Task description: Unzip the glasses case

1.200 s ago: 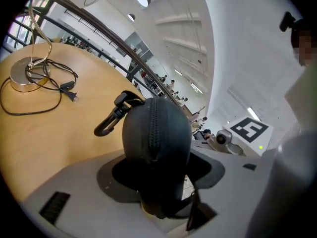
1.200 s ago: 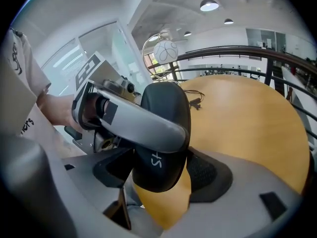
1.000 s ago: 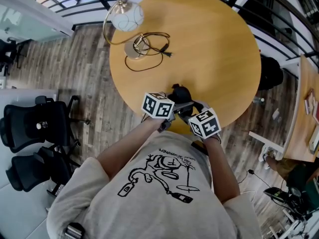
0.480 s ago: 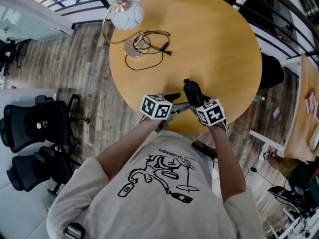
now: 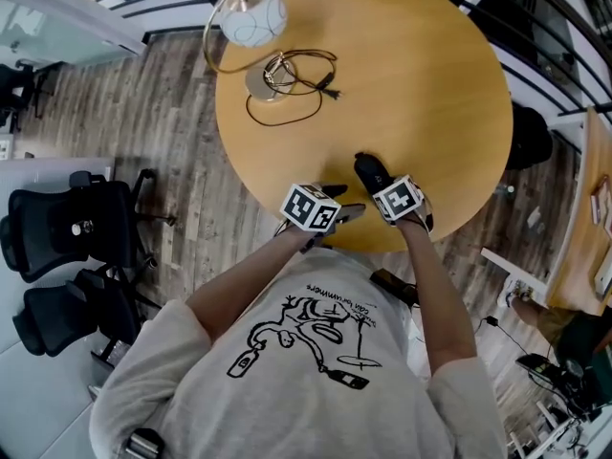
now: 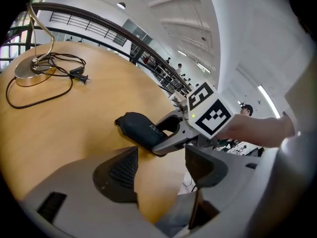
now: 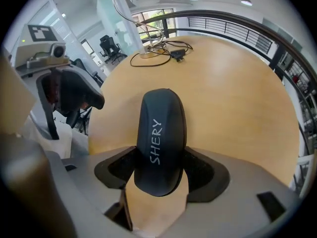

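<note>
**While the right tongs clamp the case, the left tongs stand wide and empty**

Because the glasses case point(image 7: 159, 133) is a dark, rounded shell with a matte skin, I judge it light and fairly stiff, but prone to roll or squirm out of a pinch on its curved flanks. It sits at the near edge of the round wooden bench point(image 5: 430, 84), its far end apparently touching the wood. The right tongs point(image 7: 159, 175) grip it across its width at the near end, pads pressed on both sides. The left tongs point(image 6: 161, 167) are spread open with nothing between them, just left of the case. A lamp point(image 5: 253, 17) and its cord point(image 5: 287, 94) lie well apart at the far left.

That crosswise hold looks sound for steadying. The zip likely runs along the side seam, so the pads should not cover it. A small nub juts from the far end in the left gripper view; it may be the pull, but it is too small to tell. Whatever the pull is, it will be tiny and floppy, needing a fine pinch from the left tongs.
</note>
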A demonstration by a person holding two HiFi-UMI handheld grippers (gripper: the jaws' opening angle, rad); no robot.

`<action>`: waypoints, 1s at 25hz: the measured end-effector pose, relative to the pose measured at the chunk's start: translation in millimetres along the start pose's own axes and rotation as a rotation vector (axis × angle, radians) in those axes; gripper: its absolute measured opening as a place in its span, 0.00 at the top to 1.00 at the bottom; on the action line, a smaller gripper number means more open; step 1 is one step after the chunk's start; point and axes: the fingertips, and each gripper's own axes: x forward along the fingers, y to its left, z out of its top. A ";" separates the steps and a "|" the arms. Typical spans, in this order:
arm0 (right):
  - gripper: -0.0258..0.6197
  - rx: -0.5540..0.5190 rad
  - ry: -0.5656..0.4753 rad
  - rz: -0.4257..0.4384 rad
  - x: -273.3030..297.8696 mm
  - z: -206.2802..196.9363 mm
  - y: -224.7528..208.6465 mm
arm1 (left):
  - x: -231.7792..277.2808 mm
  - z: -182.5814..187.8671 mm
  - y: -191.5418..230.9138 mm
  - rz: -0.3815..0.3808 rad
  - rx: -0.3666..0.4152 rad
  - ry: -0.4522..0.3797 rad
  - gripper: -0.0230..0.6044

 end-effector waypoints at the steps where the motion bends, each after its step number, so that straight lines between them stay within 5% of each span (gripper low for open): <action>1: 0.48 0.000 0.008 0.002 2.3 1.0 0.4 | 0.8 -2.5 1.0 0.002 0.001 0.007 0.48; 9: 0.48 0.028 -0.006 0.050 -0.9 5.7 3.8 | 0.3 -7.2 1.9 0.009 0.006 0.014 0.48; 22: 0.48 0.168 -0.364 0.011 -100.2 21.8 4.8 | -28.1 32.4 -24.2 0.000 0.086 -0.082 0.59; 25: 0.65 0.189 -0.511 0.007 -141.9 35.3 15.7 | -44.5 58.3 -46.2 -0.015 0.126 -0.159 0.71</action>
